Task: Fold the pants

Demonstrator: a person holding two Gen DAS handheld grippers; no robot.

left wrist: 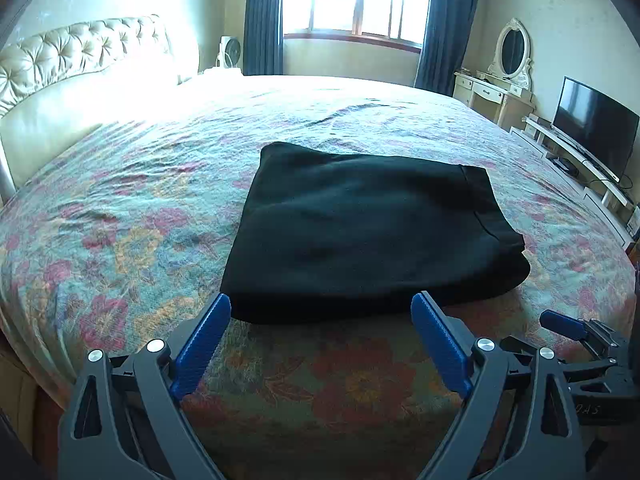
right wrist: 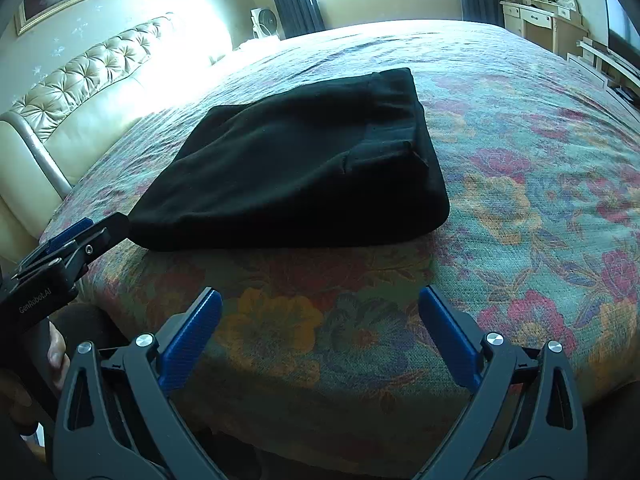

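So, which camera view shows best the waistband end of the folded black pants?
The right wrist view: the waistband faces the camera, and its gathered fabric and stacked layers are visible. In the left wrist view the waistband is only a narrow strip along the pants' right edge.

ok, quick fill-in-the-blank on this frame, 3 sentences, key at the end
The black pants lie folded on the floral ____.
Both the left hand-held gripper and the right hand-held gripper have their jaws ____.
Neither one is gripping the ____.

Missing words: bedspread; open; pants
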